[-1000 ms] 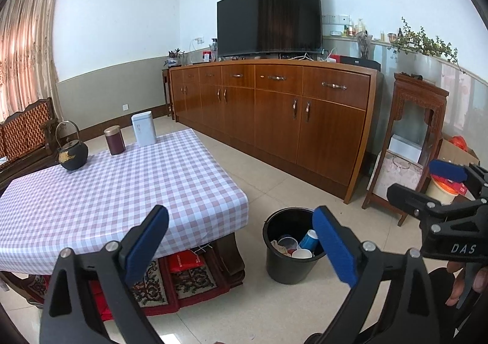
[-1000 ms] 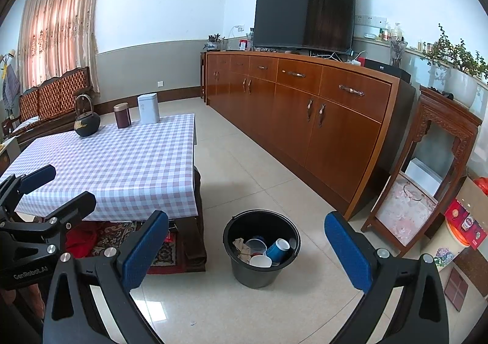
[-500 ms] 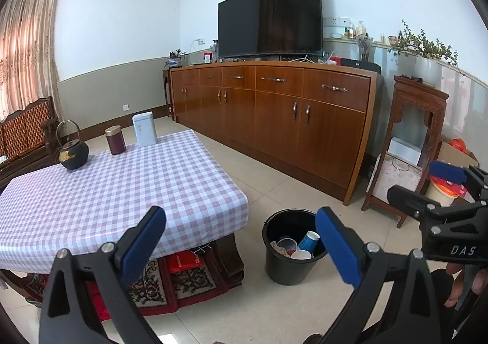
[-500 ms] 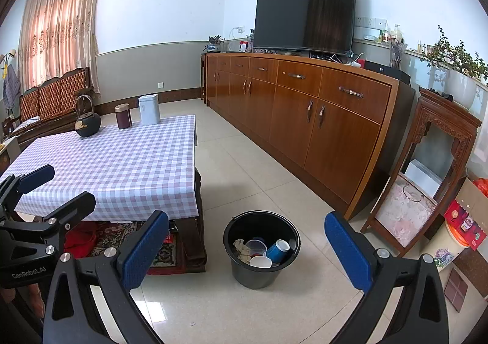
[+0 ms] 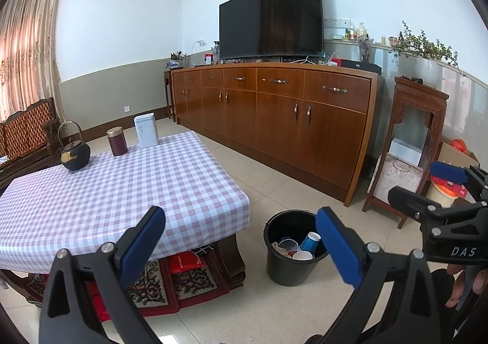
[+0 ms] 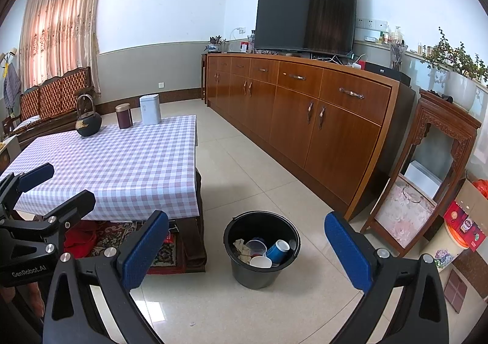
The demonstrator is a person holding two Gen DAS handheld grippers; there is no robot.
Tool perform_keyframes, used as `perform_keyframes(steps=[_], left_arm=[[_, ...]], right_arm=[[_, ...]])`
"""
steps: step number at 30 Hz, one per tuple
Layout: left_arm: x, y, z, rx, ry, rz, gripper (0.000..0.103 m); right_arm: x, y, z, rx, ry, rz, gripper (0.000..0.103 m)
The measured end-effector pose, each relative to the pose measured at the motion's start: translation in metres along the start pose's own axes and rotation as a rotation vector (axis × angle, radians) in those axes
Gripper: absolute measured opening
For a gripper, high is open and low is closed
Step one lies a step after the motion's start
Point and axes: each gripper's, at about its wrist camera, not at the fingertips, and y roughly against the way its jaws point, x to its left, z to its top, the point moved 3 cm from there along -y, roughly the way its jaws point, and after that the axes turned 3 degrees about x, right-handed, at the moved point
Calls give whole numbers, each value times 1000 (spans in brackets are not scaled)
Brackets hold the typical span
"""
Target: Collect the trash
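A black bucket (image 5: 276, 264) stands on the tiled floor beside the low table; it also shows in the right wrist view (image 6: 244, 273). Inside it lie a blue paper cup (image 5: 308, 240), a white cup (image 6: 260, 262), a clear plastic cup and crumpled paper. My left gripper (image 5: 241, 248) is open and empty, held above the floor short of the bucket. My right gripper (image 6: 247, 248) is open and empty, also held back above the bucket. Each gripper shows at the edge of the other's view.
A low table with a checked cloth (image 5: 116, 191) carries a black teapot (image 5: 74, 154), a maroon tin (image 5: 117, 141) and a white tin (image 5: 146, 130). A long wooden sideboard (image 5: 274, 112) with a TV lines the wall. A carved stand (image 5: 408, 148) and boxes sit at the right.
Both grippers stay open and nearly still; the left view has risen very slightly. Nothing in the bucket or on the table has moved.
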Motion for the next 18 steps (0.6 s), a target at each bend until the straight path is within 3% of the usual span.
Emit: perform_keyframes(steps=[18], left_arm=[[0, 0, -1, 5, -10, -12, 100]], right_arm=[[0, -1, 2, -1, 0, -2, 103]])
